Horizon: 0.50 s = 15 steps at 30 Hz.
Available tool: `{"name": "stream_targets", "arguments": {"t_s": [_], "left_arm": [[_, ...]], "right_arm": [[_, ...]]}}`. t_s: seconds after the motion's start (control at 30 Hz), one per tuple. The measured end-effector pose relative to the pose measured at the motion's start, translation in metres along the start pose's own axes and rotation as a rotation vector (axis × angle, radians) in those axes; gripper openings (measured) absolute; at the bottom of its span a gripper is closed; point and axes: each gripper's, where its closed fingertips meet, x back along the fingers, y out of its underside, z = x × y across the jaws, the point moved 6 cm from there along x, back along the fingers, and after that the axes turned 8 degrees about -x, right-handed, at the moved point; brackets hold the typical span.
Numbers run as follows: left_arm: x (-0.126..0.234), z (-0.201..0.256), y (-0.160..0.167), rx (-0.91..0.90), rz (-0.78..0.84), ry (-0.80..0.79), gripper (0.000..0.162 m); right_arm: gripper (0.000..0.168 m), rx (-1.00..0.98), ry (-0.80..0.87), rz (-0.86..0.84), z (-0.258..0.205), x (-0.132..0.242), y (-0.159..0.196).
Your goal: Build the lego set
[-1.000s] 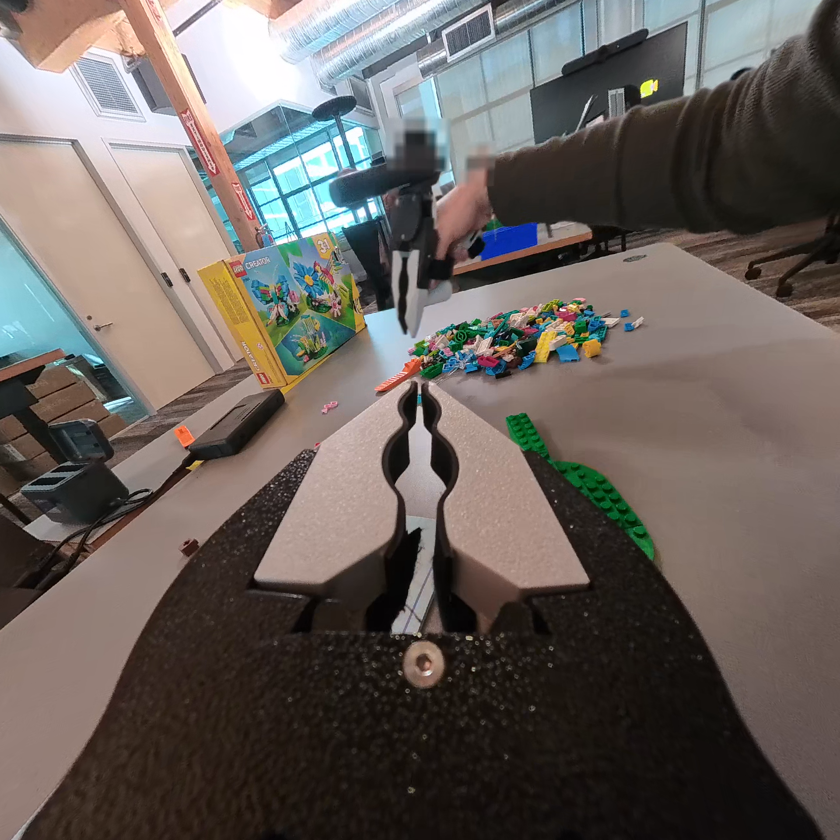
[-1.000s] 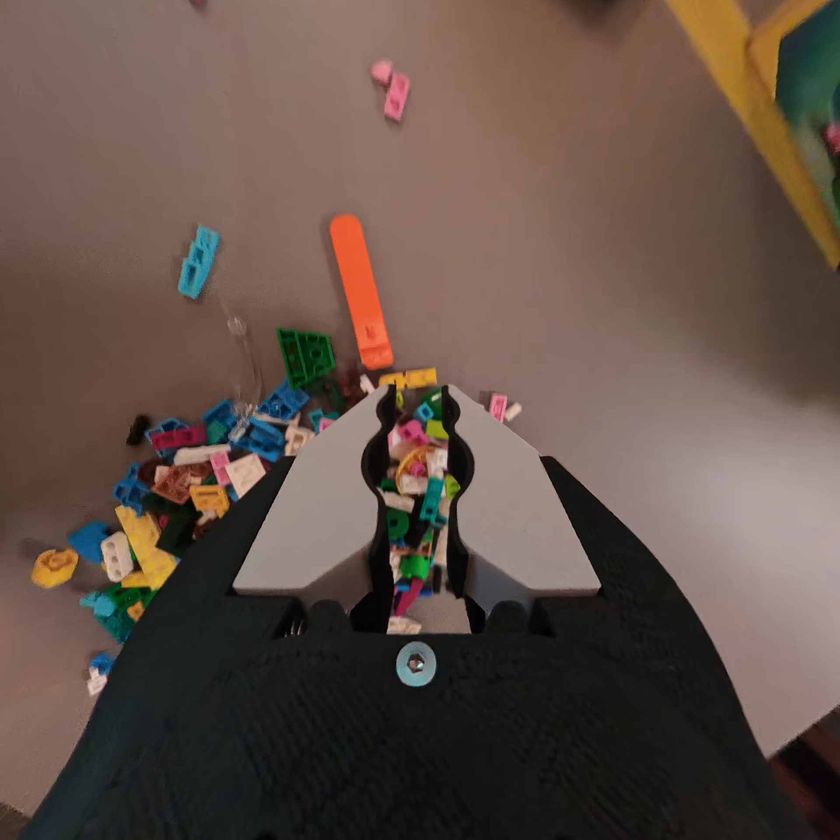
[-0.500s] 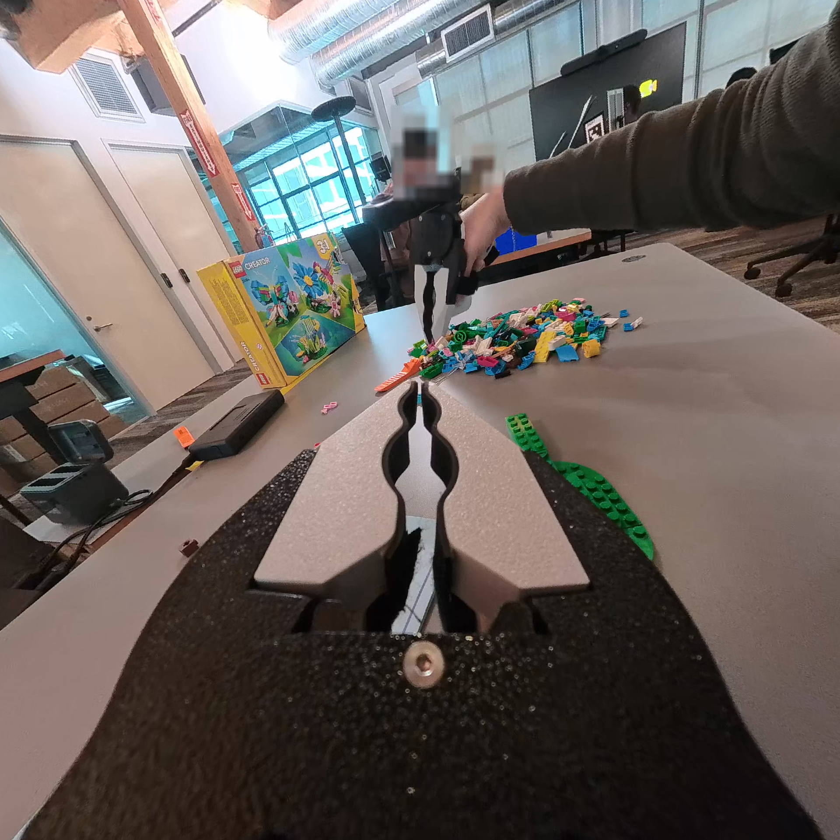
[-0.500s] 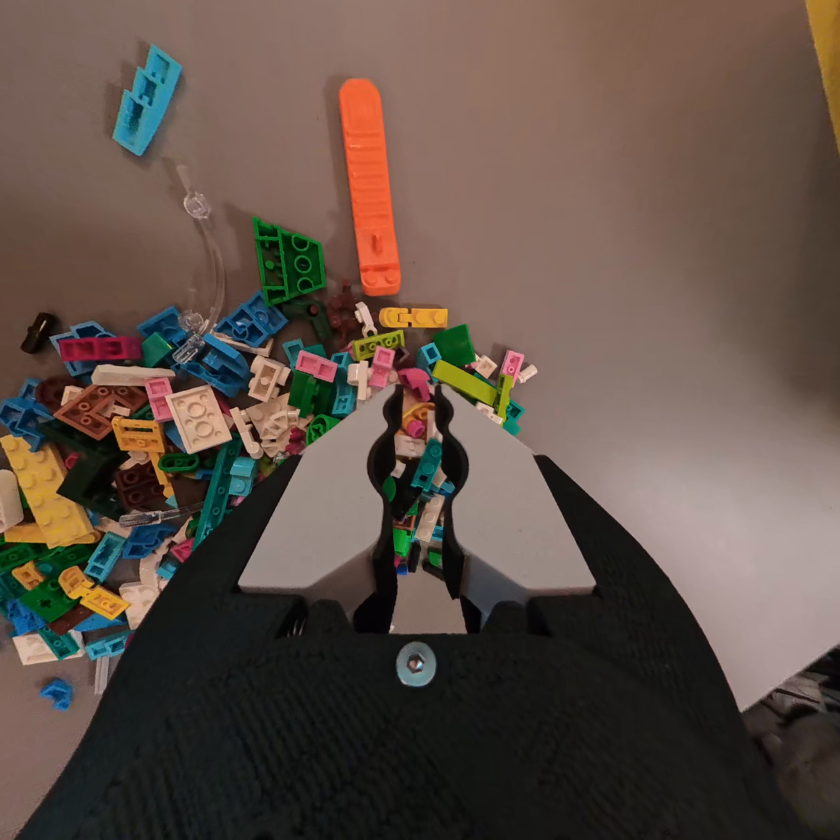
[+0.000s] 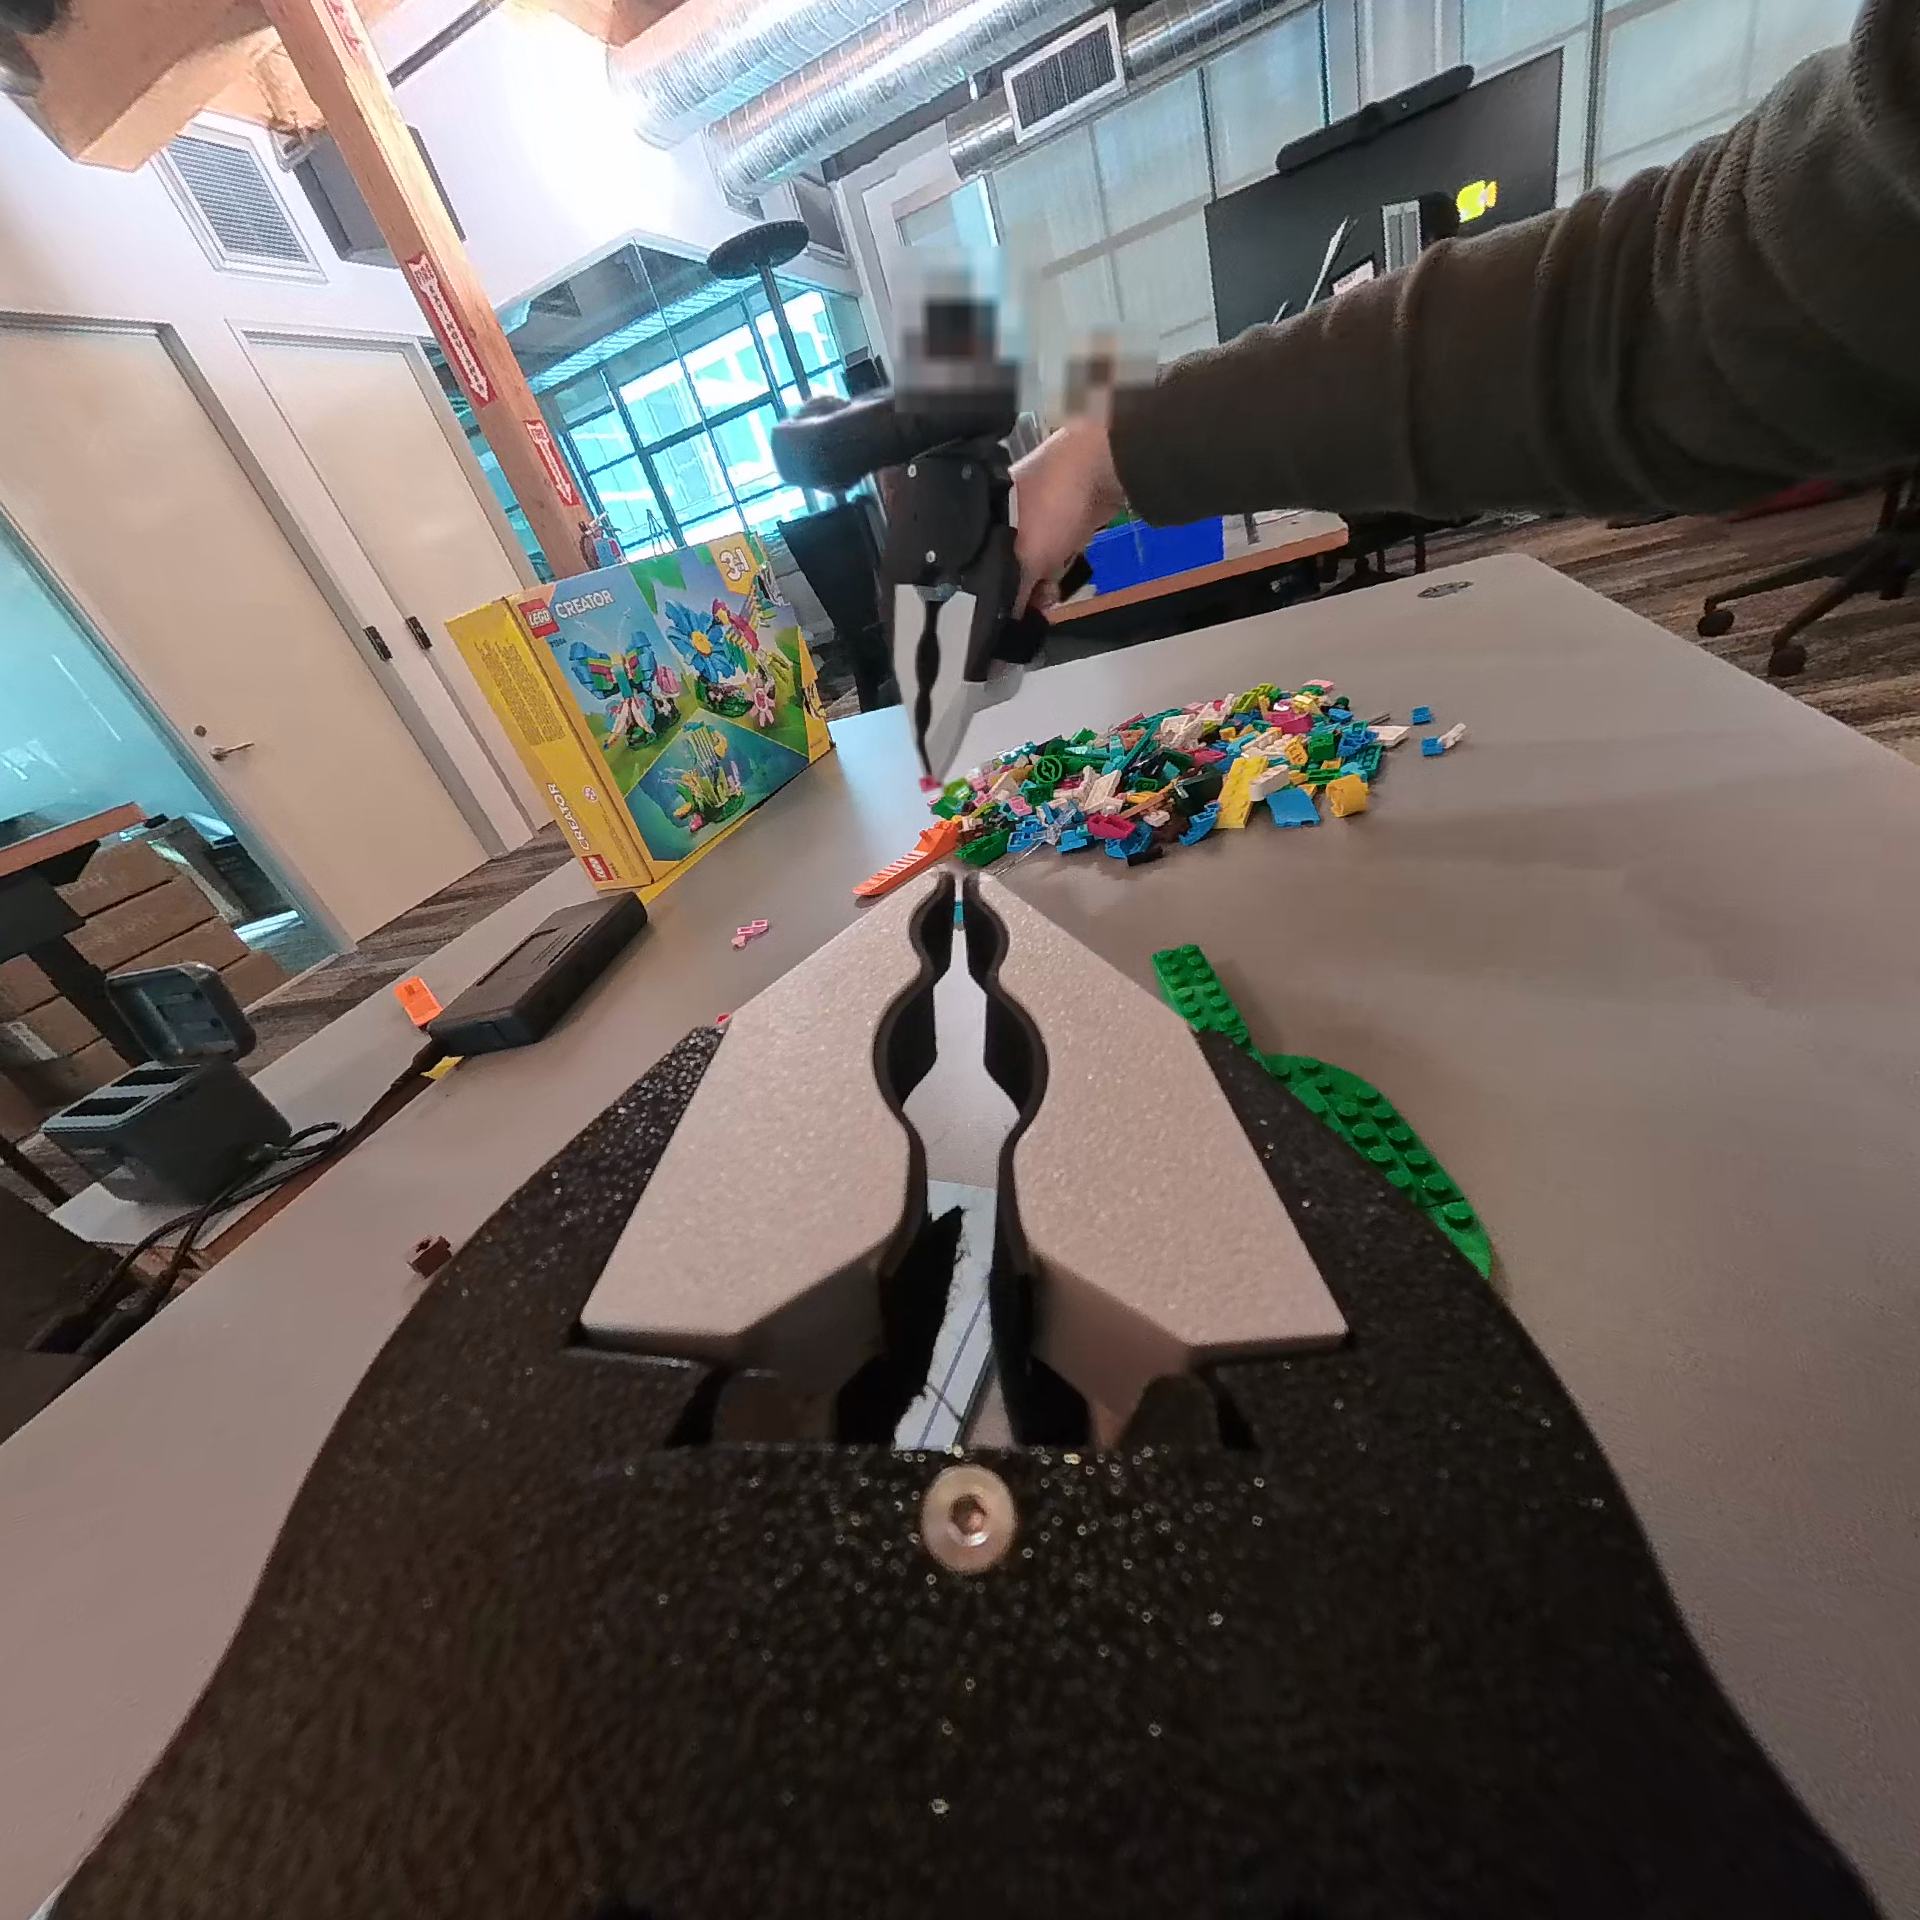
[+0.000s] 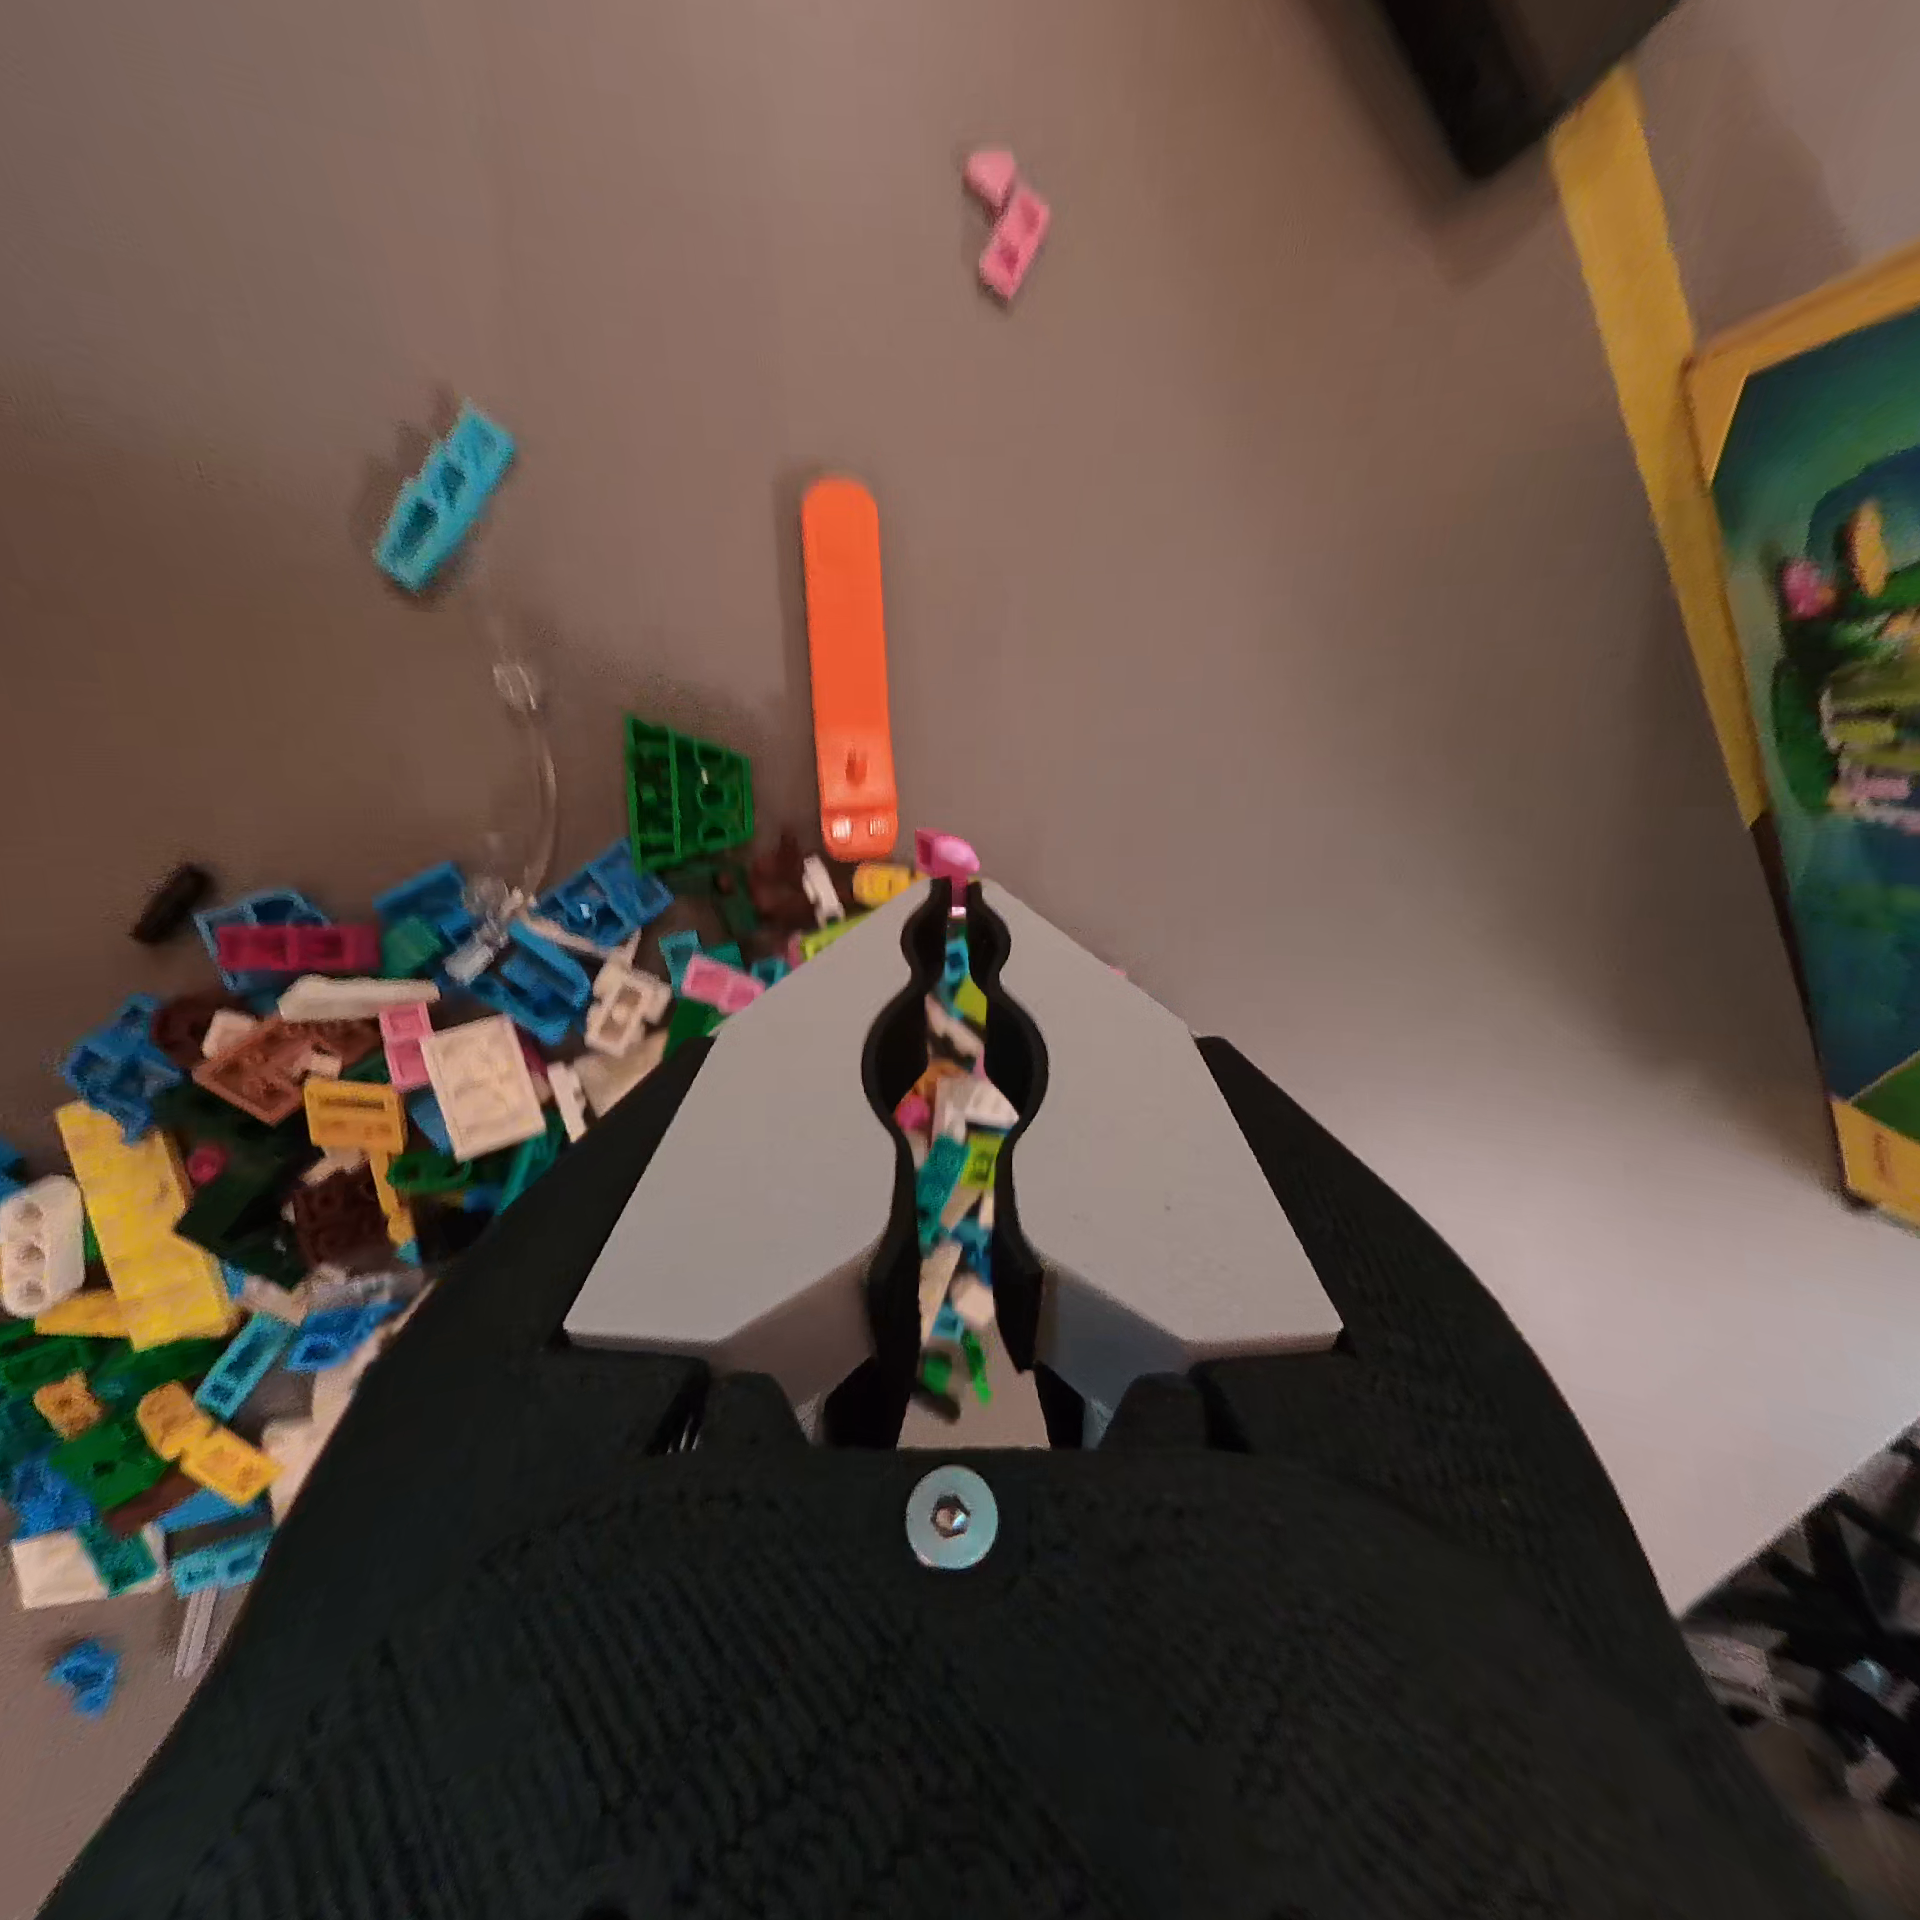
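The right gripper [image 6: 956,896] is held above the near edge of the brick pile [image 6: 312,1122], pointing steeply down at the grey table [image 6: 1299,623]. In the left wrist view the same tool [image 5: 928,764] hangs from a hand [image 5: 1049,509] at the end of an outstretched arm in an olive sleeve [image 5: 1558,353], tips clear of the surface. Its jaws are closed to a narrow slit and pinch a small magenta piece [image 6: 948,858] at the very tips; the piece projects beyond the fingers. The picture is blurred, so the piece's exact shape cannot be told.

The left gripper [image 5: 957,902] lies low and nearly level over the table, aimed toward the pile [image 5: 1174,769]. Its jaws are almost together, with only a thin gap at the tips, and nothing is between them.

A green plate assembly [image 5: 1340,1101] lies flat on the table just beside the left gripper's right finger, partly hidden under it. An orange brick separator [image 6: 847,675] lies at the pile's edge, just beyond the right gripper's tips. A pale pink piece [image 6: 1008,223] and a light blue piece [image 6: 445,497] lie apart from the pile. The yellow set box [image 5: 639,707] stands upright on the table's far left side.
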Motion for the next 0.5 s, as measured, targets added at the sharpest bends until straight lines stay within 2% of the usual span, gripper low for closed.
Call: {"name": "stream_targets", "arguments": {"t_s": [0.2,0.3,0.5], "left_arm": [[0.000,0.000,0.000,-0.004,0.000,0.001,0.000],[0.000,0.001,0.000,-0.003,0.000,0.001,0.000],[0.000,0.001,0.000,-0.006,-0.001,0.001,0.000]], "right_arm": [[0.002,0.060,-0.005,0.067,-0.004,-0.021,-0.048],[0.002,0.137,-0.101,0.139,-0.027,-0.035,-0.084],[0.002,0.347,-0.148,0.086,-0.071,-0.063,-0.126]]}}
